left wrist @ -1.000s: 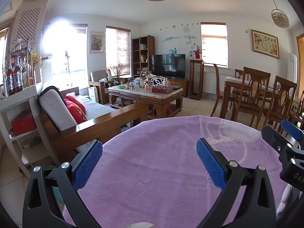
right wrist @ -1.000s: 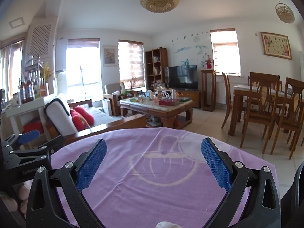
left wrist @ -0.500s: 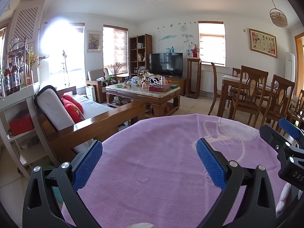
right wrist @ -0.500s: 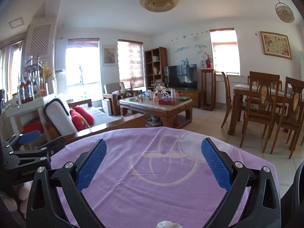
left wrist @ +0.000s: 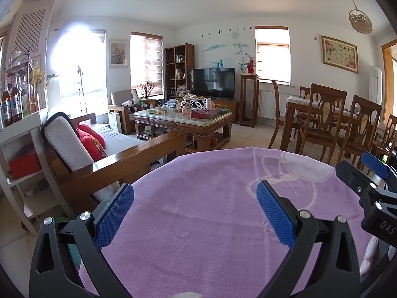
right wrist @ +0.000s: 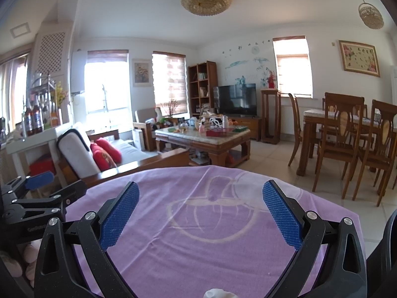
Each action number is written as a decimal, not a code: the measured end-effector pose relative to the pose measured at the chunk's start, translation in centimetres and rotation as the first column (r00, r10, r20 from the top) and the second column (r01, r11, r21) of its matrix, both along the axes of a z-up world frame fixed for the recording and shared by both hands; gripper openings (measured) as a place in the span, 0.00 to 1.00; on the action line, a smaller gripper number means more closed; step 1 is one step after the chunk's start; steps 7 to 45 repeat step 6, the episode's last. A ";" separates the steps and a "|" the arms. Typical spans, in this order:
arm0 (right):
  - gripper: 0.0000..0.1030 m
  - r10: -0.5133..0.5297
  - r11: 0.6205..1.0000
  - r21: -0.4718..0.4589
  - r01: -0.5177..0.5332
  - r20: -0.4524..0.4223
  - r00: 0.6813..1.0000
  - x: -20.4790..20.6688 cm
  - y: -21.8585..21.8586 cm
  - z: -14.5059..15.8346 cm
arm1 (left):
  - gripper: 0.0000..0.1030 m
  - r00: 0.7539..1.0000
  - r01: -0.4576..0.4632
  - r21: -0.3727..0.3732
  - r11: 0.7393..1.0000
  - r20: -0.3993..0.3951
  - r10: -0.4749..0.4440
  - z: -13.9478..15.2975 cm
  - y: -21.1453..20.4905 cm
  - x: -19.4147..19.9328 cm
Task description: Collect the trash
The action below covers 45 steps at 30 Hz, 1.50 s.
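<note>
- Left tool (left wrist: 194,213): held wide apart, blue pads (left wrist: 114,216) facing inward, nothing gripped between them; it is poised over the purple cloth (left wrist: 211,223) of the table.
- Right tool (right wrist: 201,213): likewise spread wide with nothing between the pads (right wrist: 281,217); it is held over the same cloth, above a pale printed outline (right wrist: 211,213).
- Trash: a small white crumpled lump (right wrist: 216,293) is seen at the bottom edge of the right wrist view, on the cloth, close under the right tool. Too little is visible for a long axis or pointing direction to be told.
- A pale sliver (left wrist: 183,295) is noted at the bottom edge of the left wrist view; whether it is the same lump cannot be told.
- Cross-views: the right tool's side is recorded at the right margin of the left view (left wrist: 372,181); the left tool's side at the left margin of the right view (right wrist: 37,193).
- Only in the right view are fingers (right wrist: 29,255) of the person seen below the left tool.
- Beyond the table: a wooden sofa (left wrist: 111,154) with red cushions (left wrist: 93,139), a coffee table (left wrist: 183,121) laden with small items, a television (left wrist: 212,83), and dining chairs (left wrist: 322,121).
</note>
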State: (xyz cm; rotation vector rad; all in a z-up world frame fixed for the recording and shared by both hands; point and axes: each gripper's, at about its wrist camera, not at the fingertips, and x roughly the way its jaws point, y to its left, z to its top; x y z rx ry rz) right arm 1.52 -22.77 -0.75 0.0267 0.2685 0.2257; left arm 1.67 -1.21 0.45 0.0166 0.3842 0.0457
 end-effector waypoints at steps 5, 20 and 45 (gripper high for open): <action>0.95 0.000 1.000 0.002 0.000 -0.001 1.000 0.0 -0.1 0.0 | 0.95 1.000 -0.002 -0.014 1.000 -0.005 0.002 0.1 0.2 0.0; 0.95 0.000 1.000 0.001 0.000 0.000 1.000 0.0 0.0 0.0 | 0.95 1.000 -0.002 -0.015 1.000 -0.005 0.002 0.1 0.2 0.0; 0.95 0.000 1.000 0.001 0.000 0.000 1.000 0.0 0.0 0.0 | 0.95 1.000 -0.002 -0.015 1.000 -0.005 0.002 0.1 0.2 0.0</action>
